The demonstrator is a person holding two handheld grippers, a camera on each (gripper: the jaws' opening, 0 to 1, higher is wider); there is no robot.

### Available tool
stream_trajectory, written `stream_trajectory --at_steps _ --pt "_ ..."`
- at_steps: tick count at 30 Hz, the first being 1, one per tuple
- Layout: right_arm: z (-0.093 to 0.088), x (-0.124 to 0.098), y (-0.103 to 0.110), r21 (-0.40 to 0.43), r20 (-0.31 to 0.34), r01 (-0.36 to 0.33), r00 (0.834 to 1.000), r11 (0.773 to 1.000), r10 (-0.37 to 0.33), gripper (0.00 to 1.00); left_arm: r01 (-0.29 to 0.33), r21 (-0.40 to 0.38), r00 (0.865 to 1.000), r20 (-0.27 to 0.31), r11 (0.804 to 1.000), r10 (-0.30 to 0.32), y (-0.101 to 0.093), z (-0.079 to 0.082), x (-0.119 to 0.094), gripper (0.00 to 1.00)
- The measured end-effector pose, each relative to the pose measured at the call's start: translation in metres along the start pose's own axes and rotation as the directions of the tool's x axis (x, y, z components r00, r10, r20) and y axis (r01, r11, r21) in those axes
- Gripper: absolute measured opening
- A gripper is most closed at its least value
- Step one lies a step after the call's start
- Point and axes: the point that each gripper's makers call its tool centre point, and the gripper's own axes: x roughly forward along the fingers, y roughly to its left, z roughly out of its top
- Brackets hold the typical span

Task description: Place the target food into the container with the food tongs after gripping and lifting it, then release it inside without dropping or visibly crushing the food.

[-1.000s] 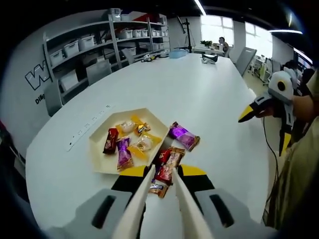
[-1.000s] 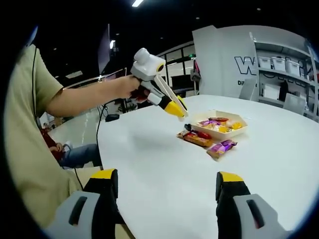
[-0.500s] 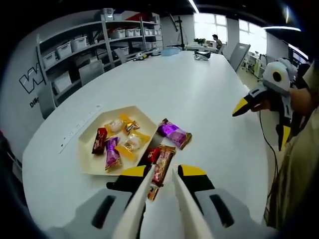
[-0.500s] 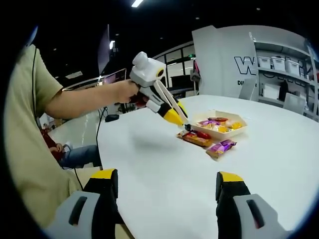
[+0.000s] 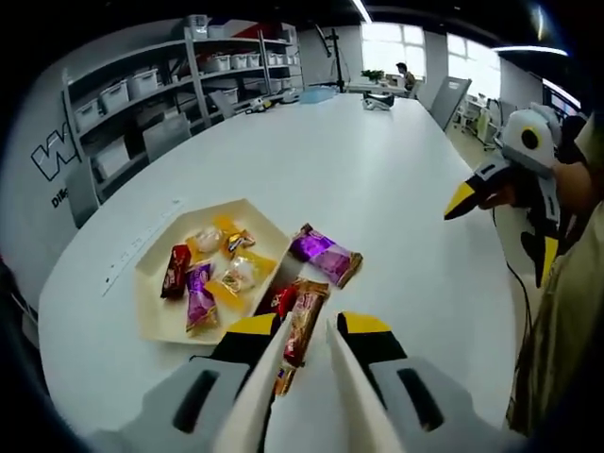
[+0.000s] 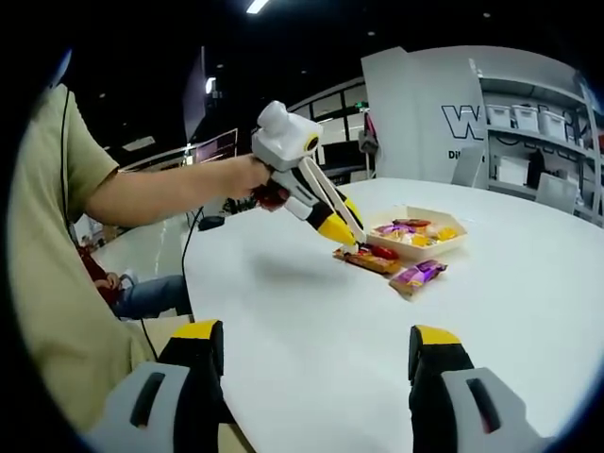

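White table (image 5: 396, 179): left gripper's (image 5: 300, 354) tongs (image 5: 311, 377) straddle bar (image 5: 299, 324), slightly apart. Close gently mid-bar, lift level, move left to tray (image 5: 151, 307).

Lab: bin-stocked shelving (image 5: 142, 104), long white table (image 5: 377, 198)

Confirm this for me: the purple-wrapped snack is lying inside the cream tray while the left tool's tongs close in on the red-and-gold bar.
Not quite. The purple-wrapped snack lies on the white table, just outside the cream tray, as the left gripper view shows. The rest stands: the left tool has its tongs around the red-and-gold bar.
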Motion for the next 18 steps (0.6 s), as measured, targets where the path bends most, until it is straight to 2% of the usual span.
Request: stream_trajectory --at_steps 16,18 --pt "-0.003 -0.001 -0.003 0.009 -0.001 0.003 1.0 1.0 -0.003 0.79 0.016 -0.04 0.999 -0.04 0.999 -0.018 0.001 -0.014 0.013 0.23" --pt "-0.003 -0.001 -0.003 0.01 -0.001 0.003 1.0 1.0 -0.003 0.79 0.017 -0.044 0.999 -0.032 0.999 -0.018 0.001 -0.014 0.013 0.23"
